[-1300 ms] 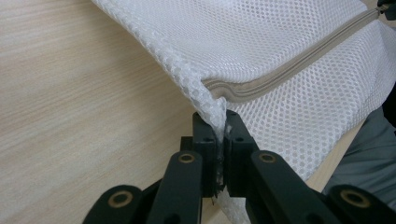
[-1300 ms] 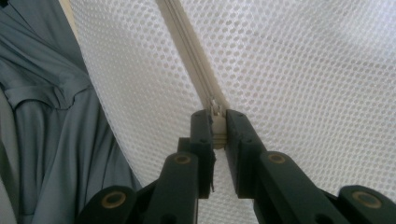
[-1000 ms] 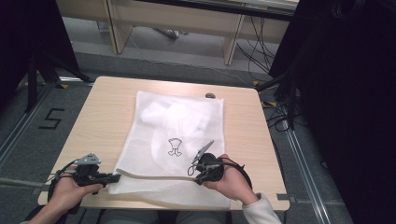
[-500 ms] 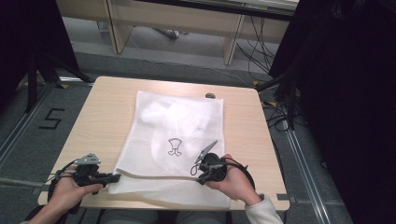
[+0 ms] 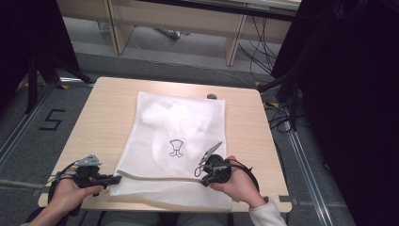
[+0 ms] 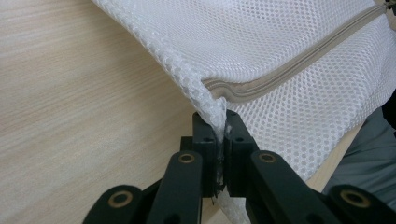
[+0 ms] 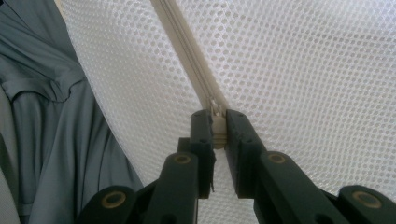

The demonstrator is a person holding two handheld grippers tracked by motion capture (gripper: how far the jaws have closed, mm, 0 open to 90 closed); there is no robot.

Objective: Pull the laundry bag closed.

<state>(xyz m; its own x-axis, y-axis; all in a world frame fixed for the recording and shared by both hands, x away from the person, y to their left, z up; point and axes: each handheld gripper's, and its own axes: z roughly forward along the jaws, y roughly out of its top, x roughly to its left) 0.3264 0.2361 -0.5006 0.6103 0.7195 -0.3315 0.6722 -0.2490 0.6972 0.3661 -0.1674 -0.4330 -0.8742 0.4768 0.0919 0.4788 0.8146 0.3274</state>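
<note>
Nothing much has shifted since the earlier frames: the right hand has edged only slightly along the near hem, the left has kept its place, and the bag lies as it did.

Nearest the person, the left gripper [image 5: 114, 179] is clamped on the near-left corner of the white mesh laundry bag [image 5: 179, 141]; in the left gripper view its jaws pinch a fold of mesh just beside the end of the zipper [image 6: 299, 63]. The right gripper [image 5: 203, 175] has its jaws closed on the zipper pull [image 7: 218, 128], farther right along the same seam, and the right gripper view shows the teeth running away from the jaws.

The bag lies flat in the middle of the wooden table [image 5: 99, 122], its near edge hanging just over the front, with pale contents bunched toward the far end and a small printed mark [image 5: 176, 148] on top.

The step looks like running the slider along the zipper. It would go best with the left corner held taut as an anchor, the pull drawn in line with the seam, not lifted, and the mesh kept clear of the teeth.
</note>
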